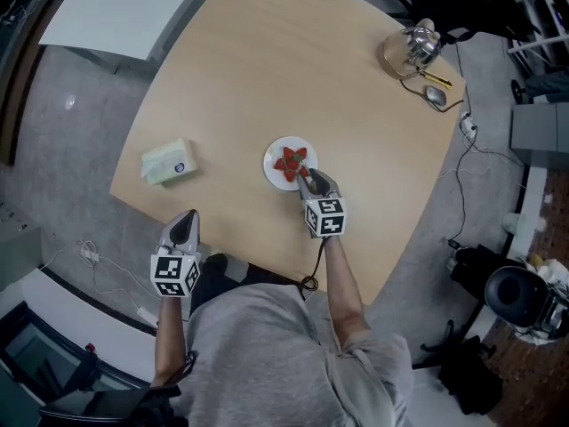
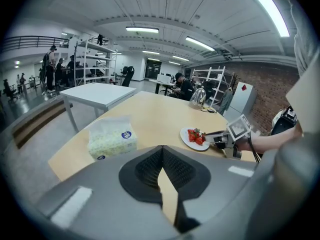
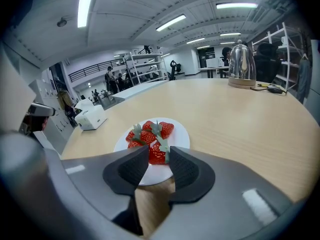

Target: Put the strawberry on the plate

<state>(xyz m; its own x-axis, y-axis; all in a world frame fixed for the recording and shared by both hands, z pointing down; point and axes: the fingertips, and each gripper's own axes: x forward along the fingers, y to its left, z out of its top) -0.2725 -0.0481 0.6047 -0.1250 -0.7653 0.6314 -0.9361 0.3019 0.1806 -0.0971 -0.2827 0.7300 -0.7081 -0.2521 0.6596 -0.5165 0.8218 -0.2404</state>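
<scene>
The right tool (image 3: 158,155) is closed onto a strawberry (image 3: 155,154): its two dark pads press the berry from either side, with the green leaves standing up at the top of the gap. The strawberry sits over the near part of the plate (image 3: 183,134), just inside its rim; whether it rests on the white surface or hangs a little above it cannot be told. Further in on the plate lies a small heap of other berries (image 3: 145,132), red with green tops, touching one another and just beyond the held one. In the head view the plate (image 1: 270,164) lies near the middle of the desk (image 1: 267,69), and the right tool reaches it from the person's side, its marker cube behind the jaws and over the desk. The left tool (image 2: 163,147) has its pads together at the tips, with only a thin slit of desk showing further back, and nothing between them. It is held at the near edge of the desk, well to the left of the plate and apart from everything on it. The tissues (image 1: 169,161), a pale green pack with a blue mark on one side, lie on the desk to the left of the plate, between the plate and the desk's left edge. A kettle (image 1: 420,43) stands on a round base at the far right corner of the desk, well apart from the plate, with a cable trailing off the edge beside it.
</scene>
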